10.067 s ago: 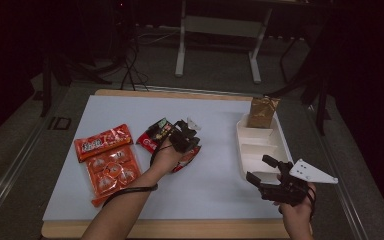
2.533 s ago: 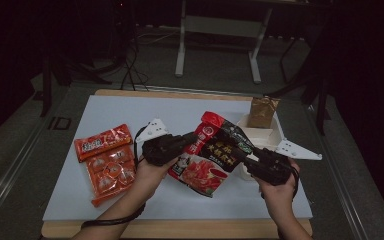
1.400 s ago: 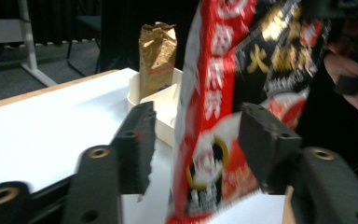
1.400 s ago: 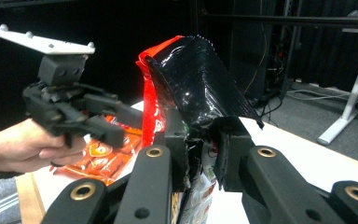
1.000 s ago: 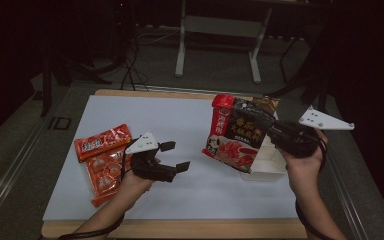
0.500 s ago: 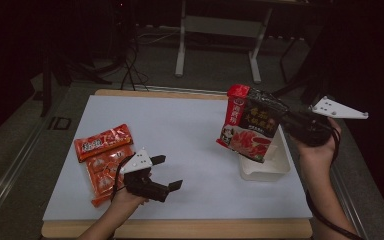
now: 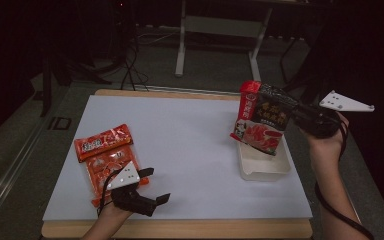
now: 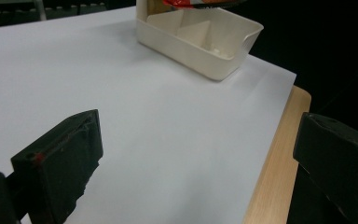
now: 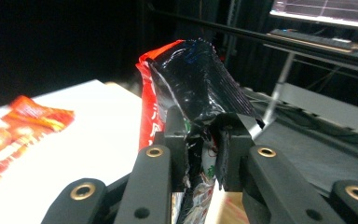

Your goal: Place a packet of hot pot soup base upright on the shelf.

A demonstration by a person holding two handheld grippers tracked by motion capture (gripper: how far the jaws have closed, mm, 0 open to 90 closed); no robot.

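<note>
A red and black food packet (image 7: 262, 117) hangs upright above the white divided tray (image 7: 262, 165) at the table's right side. My right gripper (image 7: 300, 114) is shut on the packet's right edge; the right gripper view has the crumpled packet (image 9: 191, 88) pinched between the jaws of the right gripper (image 9: 204, 156). Near the front edge sits my left gripper (image 7: 152, 185), open with nothing in it, next to two red packets (image 7: 105, 152). In the left gripper view the black fingers (image 8: 60, 161) stand wide apart over bare white surface, with the tray (image 8: 200, 39) farther off.
A white sheet (image 7: 180, 150) covers the wooden table, whose front edge (image 7: 180, 227) lies just below the left hand. Dark floor, cables and a metal stand (image 7: 220, 30) lie beyond the far edge.
My right gripper has carried the red and black packet from the table's middle to above the tray and turned it upright. My left gripper let go and drew back to the front left.
</note>
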